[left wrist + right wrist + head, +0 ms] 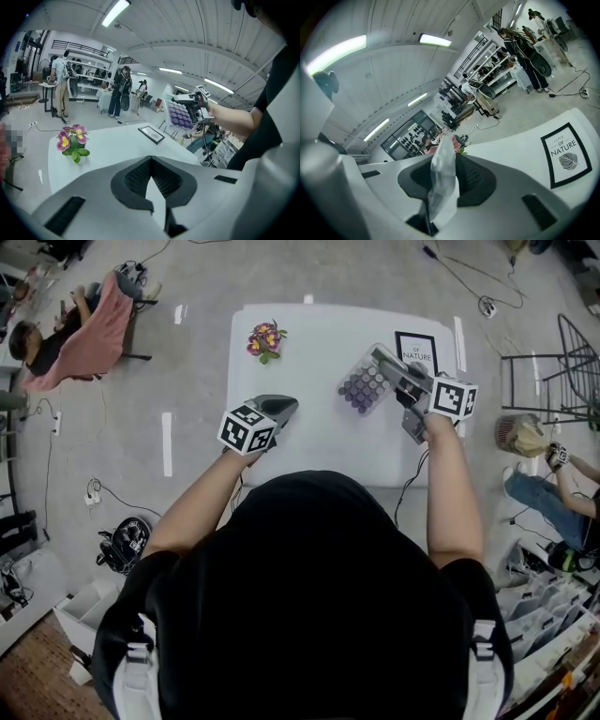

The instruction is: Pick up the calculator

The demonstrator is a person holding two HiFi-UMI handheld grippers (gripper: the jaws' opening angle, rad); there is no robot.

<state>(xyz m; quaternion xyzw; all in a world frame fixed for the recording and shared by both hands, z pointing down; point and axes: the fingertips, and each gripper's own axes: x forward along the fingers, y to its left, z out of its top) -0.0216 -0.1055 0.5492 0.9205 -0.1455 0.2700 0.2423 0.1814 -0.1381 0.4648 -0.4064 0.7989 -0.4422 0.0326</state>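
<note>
The calculator (364, 385), clear plastic with rows of purple keys, hangs tilted above the white table (309, 456). My right gripper (389, 367) is shut on its right edge. In the right gripper view the calculator's clear edge (443, 183) stands clamped between the dark pads. From the left gripper view I see the calculator (179, 114) lifted in the air in the right gripper (192, 101). My left gripper (286, 406) hovers over the table's left part with its jaws together and nothing in them; its pads (136, 176) meet at the tip.
A small pot of pink and yellow flowers (265, 339) stands at the table's far left. A black-framed sign (416, 351) lies flat at the far right. A chair with pink cloth (94, 329) and a wire rack (562, 371) flank the table.
</note>
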